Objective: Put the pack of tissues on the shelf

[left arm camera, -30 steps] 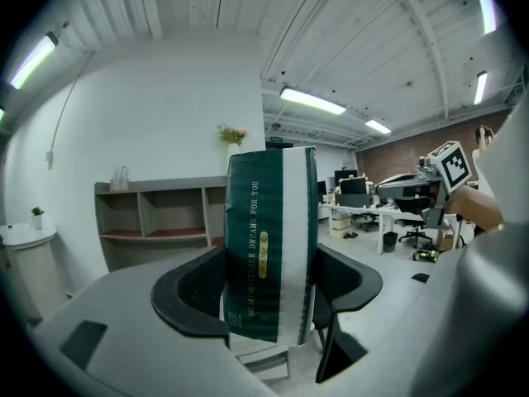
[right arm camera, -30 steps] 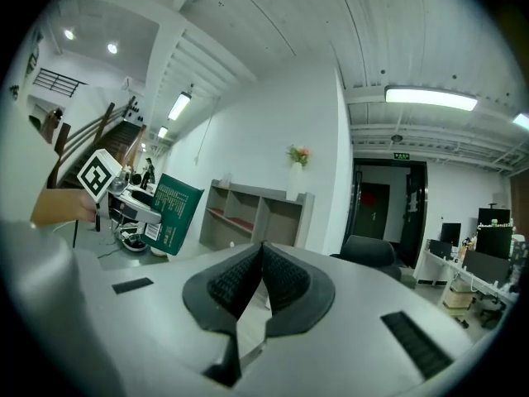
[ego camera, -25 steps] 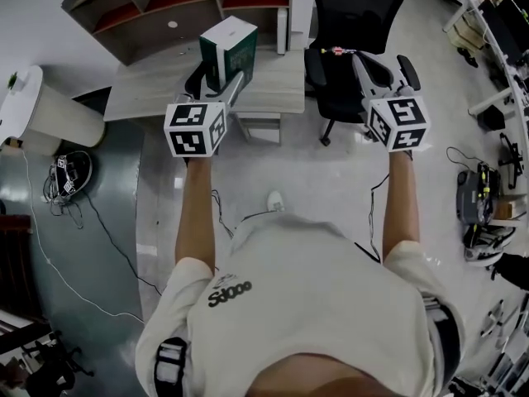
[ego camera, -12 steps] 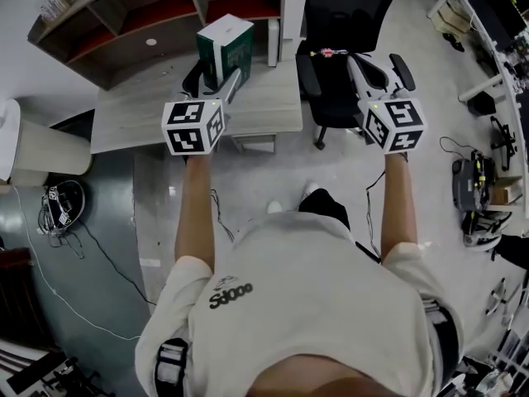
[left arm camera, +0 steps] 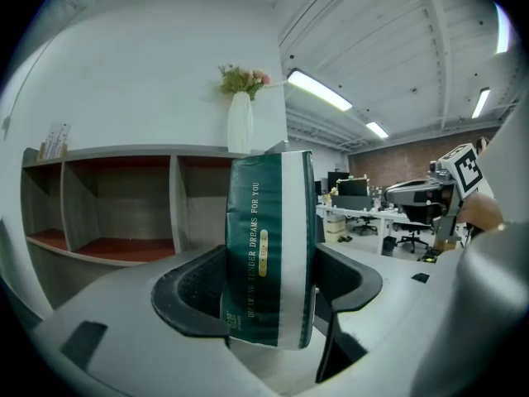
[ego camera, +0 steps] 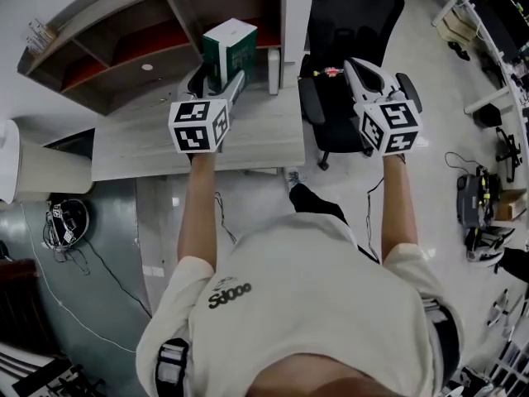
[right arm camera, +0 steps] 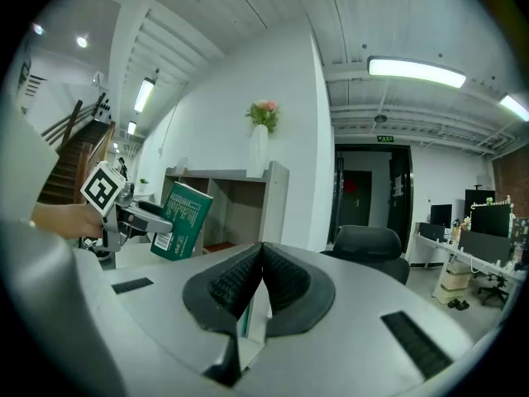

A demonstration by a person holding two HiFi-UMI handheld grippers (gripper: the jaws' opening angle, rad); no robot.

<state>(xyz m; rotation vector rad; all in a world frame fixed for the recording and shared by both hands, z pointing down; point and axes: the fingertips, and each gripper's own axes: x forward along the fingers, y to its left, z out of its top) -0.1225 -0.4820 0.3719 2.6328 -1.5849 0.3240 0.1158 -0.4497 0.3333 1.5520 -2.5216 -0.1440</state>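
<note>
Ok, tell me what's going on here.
A person carries a hand-held gripper in each hand. The left hand-held gripper is clamped on an upright green and white pack of tissues, held above the pale wooden desk in front of the open wooden shelf unit. The pack is not yet on the shelf. The right hand-held gripper is shut and empty, near the black office chair.
</note>
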